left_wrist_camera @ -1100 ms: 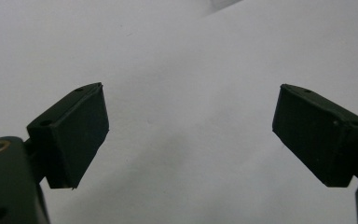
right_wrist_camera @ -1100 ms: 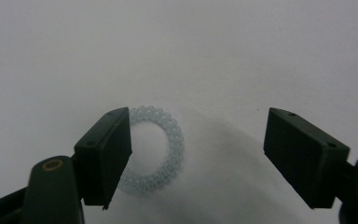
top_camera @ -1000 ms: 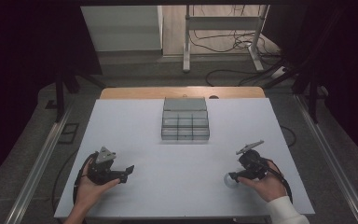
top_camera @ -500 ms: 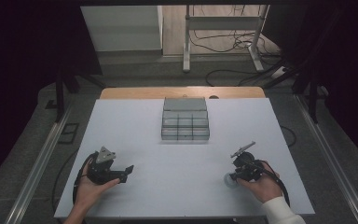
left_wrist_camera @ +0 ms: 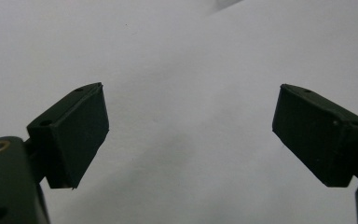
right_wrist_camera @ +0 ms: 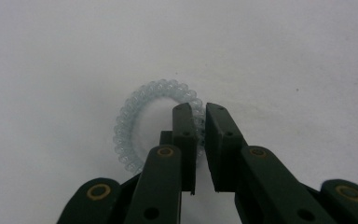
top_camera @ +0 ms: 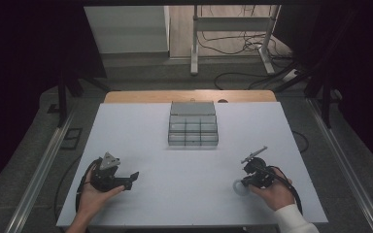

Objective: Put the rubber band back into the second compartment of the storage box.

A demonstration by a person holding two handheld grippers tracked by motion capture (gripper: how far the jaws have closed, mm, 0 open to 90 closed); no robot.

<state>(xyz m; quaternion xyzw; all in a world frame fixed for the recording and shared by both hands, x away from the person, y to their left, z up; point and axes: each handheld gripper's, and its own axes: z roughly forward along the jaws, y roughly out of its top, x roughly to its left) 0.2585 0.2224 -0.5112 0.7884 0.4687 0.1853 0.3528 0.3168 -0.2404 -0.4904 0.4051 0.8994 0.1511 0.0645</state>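
We see a pale surface (top_camera: 189, 165) from above, with a person's two hands reaching in from the bottom edge, each holding a gripper. The right gripper (right_wrist_camera: 200, 119) has just been closing, and in its own view its jaws are pinched on one side of a clear spiral hair tie (right_wrist_camera: 135, 116) lying flat on the surface. The strand sits in the narrow gap between them, mostly hidden by the black fingers (right_wrist_camera: 185, 135), so we cannot make out the exact contact. From above, the hair tie (top_camera: 239, 188) is a small pale ring near the front right of the surface, touching the right gripper (top_camera: 245, 183); its coils are too small to tell there.

The left gripper (top_camera: 132, 177) rests at the front left, well apart from the hair tie. In its own view the jaws are spread wide with bare surface between them, the right one cut off by the frame edge.

A grey compartment organiser (top_camera: 193, 124) stands at the far middle of the surface; whatever its compartments hold is too small to make out.
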